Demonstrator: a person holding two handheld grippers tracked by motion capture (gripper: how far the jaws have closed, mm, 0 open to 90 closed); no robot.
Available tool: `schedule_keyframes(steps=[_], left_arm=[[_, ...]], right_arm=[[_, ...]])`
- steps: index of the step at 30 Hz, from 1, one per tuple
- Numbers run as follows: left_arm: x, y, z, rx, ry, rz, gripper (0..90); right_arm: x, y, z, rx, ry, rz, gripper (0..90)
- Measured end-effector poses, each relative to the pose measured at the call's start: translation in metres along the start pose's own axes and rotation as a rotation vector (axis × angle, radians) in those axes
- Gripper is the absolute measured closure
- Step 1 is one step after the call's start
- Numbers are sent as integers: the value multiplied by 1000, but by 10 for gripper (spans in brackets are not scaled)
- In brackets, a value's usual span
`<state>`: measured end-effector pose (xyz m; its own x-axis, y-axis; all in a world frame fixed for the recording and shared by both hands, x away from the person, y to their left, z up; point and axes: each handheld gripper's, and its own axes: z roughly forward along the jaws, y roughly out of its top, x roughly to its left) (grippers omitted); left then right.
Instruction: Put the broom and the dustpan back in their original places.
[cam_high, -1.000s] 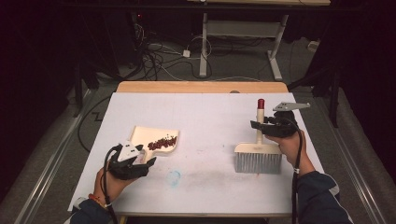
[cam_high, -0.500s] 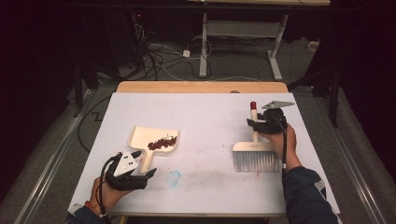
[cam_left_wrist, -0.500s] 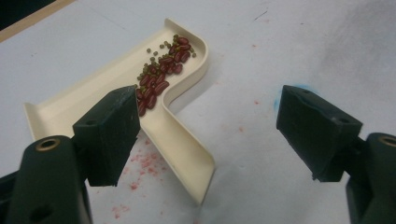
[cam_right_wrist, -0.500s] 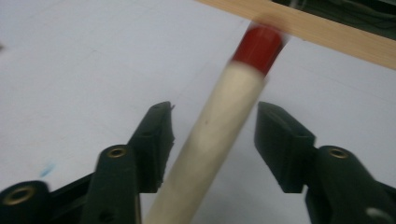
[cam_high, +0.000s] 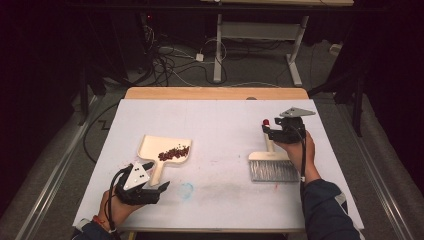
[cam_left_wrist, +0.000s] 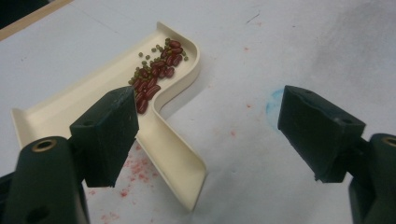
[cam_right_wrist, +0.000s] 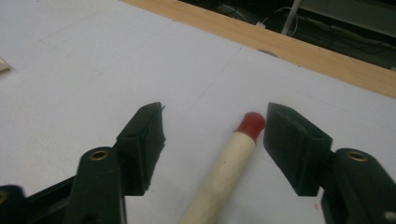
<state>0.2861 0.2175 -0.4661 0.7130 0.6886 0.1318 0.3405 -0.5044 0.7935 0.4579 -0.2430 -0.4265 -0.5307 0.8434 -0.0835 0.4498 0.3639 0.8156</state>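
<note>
Right tool (cam_right_wrist: 212, 142) gaping astride brush handle (cam_right_wrist: 224, 172)

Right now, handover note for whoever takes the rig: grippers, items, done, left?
Left hand-held gripper: open, holding nothing, just behind the dustpan handle.
Right hand-held gripper: open, jaws either side of the brush handle near its red tip, not clamped.
Items: dustpan lies flat on the table at left with the beans, red and small green, piled in its tray. Brush lies flat at right, bristles toward the person.
Done: beans appear to be swept into the pan; I see none loose.
Left: probably emptying the pan; no bin in view.
</note>
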Motion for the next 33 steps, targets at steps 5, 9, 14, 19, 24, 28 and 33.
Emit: schedule_keyframes(steps=[5,9,14,19,24,28,33], left_arm=[[0,0,2,1,-2,-5,190],[0,0,4,1,2,-12,182],[0,0,5,-6,-2,-19,181],[-3,1,6,0,-9,-11,182],[-3,1,6,1,-13,-10,181],[-3,1,6,1,-8,-11,182],[-5,1,8,23,8,12,182]], right_arm=[[2,3,-7,-52,-5,12,305],[4,6,-15,-103,-14,6,277],[6,9,-23,-135,-12,4,256],[11,10,-30,-172,0,-4,225],[16,10,-40,-216,13,-23,225],[20,12,-48,-243,22,-47,222],[31,11,-57,-266,55,-76,218]])
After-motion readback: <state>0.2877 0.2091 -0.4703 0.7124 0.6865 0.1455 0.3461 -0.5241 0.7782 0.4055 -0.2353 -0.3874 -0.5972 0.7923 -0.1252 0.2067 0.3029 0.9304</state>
